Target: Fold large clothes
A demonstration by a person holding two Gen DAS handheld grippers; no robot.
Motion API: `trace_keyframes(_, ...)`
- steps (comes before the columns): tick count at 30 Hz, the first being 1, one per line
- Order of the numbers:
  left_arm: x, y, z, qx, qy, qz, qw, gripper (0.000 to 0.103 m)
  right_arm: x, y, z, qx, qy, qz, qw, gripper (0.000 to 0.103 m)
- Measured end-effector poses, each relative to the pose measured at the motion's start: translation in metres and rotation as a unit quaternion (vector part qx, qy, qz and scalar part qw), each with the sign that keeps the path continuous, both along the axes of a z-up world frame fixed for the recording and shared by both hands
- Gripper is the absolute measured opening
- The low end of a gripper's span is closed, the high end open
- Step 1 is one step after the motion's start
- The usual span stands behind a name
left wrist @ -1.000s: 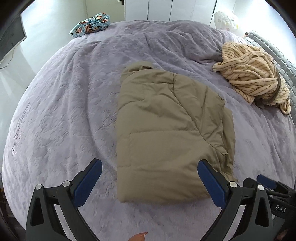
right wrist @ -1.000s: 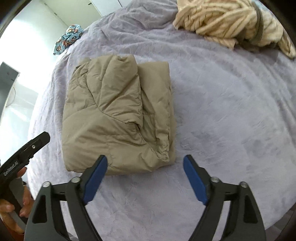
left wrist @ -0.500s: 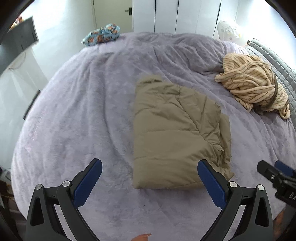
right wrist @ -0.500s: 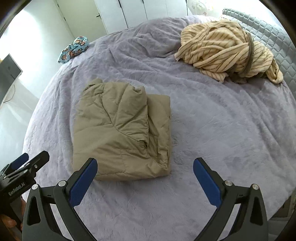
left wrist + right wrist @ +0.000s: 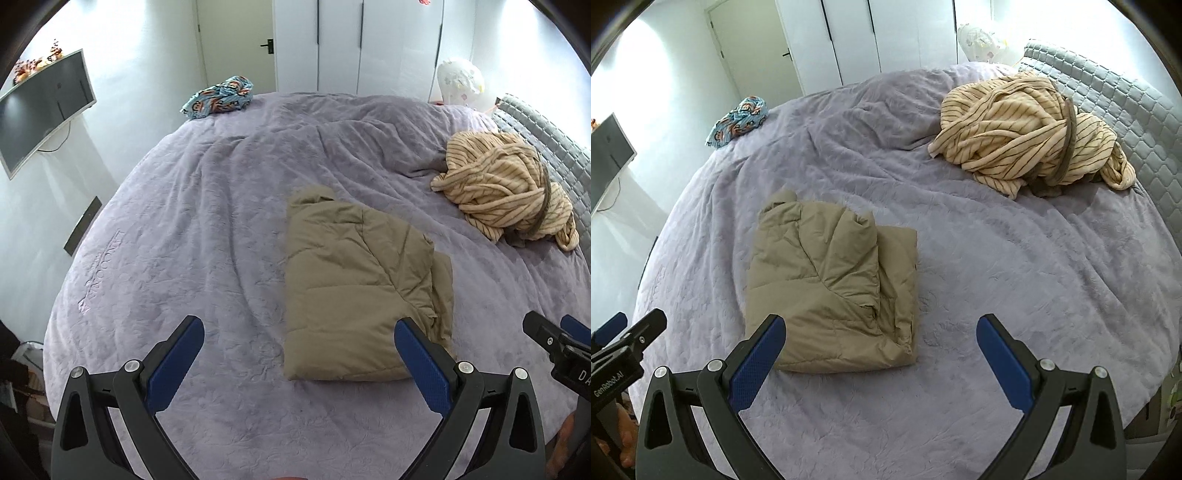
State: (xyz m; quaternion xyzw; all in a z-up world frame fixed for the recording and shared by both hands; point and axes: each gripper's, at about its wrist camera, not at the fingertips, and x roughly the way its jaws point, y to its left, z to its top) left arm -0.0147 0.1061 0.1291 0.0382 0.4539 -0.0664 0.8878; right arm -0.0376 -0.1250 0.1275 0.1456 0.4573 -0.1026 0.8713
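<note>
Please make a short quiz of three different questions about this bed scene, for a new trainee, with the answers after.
1. True or false: the left gripper is shut on the khaki jacket.
2. Which garment lies bunched up near the headboard? A) striped beige garment B) red towel C) black jeans
3. Fill in: the patterned blue cloth lies at the far edge of the ____.

Key: 1. False; both it and the right gripper are open and hold nothing, and the jacket lies folded. 2. A. 3. Bed.
</note>
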Motion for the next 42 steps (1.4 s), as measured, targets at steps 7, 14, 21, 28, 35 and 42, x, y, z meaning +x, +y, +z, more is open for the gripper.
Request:
trace_keyframes(7, -0.005, 0.004, 0.012, -0.003, -0.012, 0.005, 0.9999, 0.103, -0.004, -0.001, 0.005, -0.007, -0.003, -0.002, 1.0, 0.103)
trace_keyframes(14, -0.008, 0.006, 0.017, -0.009, -0.016, 0.014, 0.9997, 0.103, -0.007, -0.001, 0.012, -0.011, -0.008, -0.003, 1.0, 0.103)
trace_keyframes(21, -0.007, 0.006, 0.019, -0.009, -0.015, 0.012, 0.9998, 0.103, -0.007, 0.003, 0.017, -0.016, -0.011, 0.0, 1.0, 0.103)
trace_keyframes(28, -0.009, 0.005, 0.019, -0.009, -0.017, 0.014, 0.9997, 0.103, -0.006, 0.005, 0.019, -0.018, -0.013, 0.001, 1.0, 0.103)
trace_keyframes(35, -0.008, 0.006, 0.019, -0.007, -0.017, 0.012, 0.9998, 0.103, -0.004, 0.007, 0.02, -0.019, -0.014, 0.001, 1.0, 0.103)
trace_keyframes(42, -0.008, 0.007, 0.019, -0.006, -0.016, 0.011, 0.9998, 0.103, -0.004, 0.008, 0.021, -0.019, -0.013, 0.0, 1.0, 0.103)
